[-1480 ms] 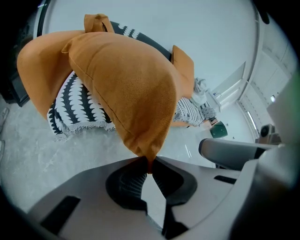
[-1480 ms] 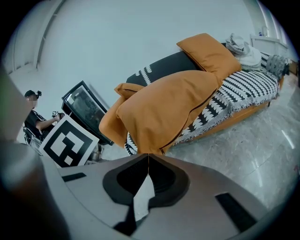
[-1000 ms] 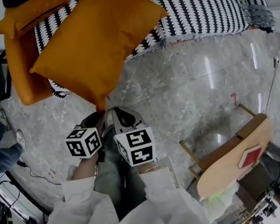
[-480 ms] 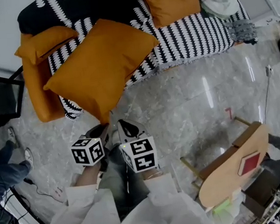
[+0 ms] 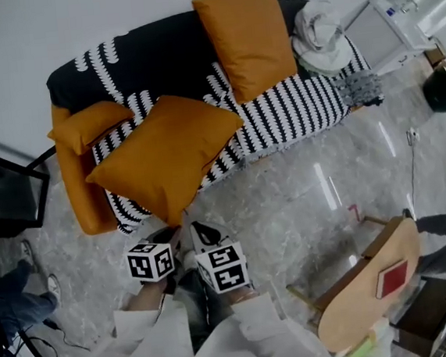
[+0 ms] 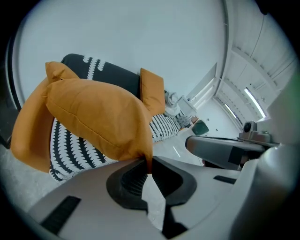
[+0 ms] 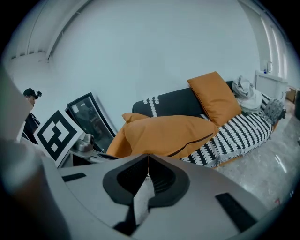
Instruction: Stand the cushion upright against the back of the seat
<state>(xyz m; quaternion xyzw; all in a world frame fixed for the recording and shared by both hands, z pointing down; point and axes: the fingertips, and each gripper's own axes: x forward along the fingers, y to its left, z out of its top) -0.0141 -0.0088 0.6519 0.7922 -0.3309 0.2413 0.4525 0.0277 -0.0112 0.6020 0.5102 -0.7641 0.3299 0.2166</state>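
A large orange cushion [image 5: 166, 159] lies tilted over the front edge of the black-and-white patterned sofa [image 5: 280, 117]. Its near corner [image 5: 181, 217] hangs toward me. My left gripper [image 5: 174, 229] is shut on that corner; in the left gripper view the orange fabric [image 6: 93, 117] runs down into the closed jaws [image 6: 146, 161]. My right gripper [image 5: 193, 228] sits right beside it, jaws together at the cushion's lower edge [image 7: 148, 157]. The cushion [image 7: 164, 133] fills the middle of the right gripper view.
A second orange cushion [image 5: 249, 38] stands against the sofa back. A small orange cushion [image 5: 88, 124] rests by the orange armrest [image 5: 76, 196]. White cloth [image 5: 318, 27] lies at the sofa's right end. A wooden chair [image 5: 370, 277] stands on the marble floor, a dark framed panel [image 5: 5, 195] at left.
Both grippers have risen together with the cushion's corner. The cushion now looks farther off and the whole sofa with its back has come into the head view.
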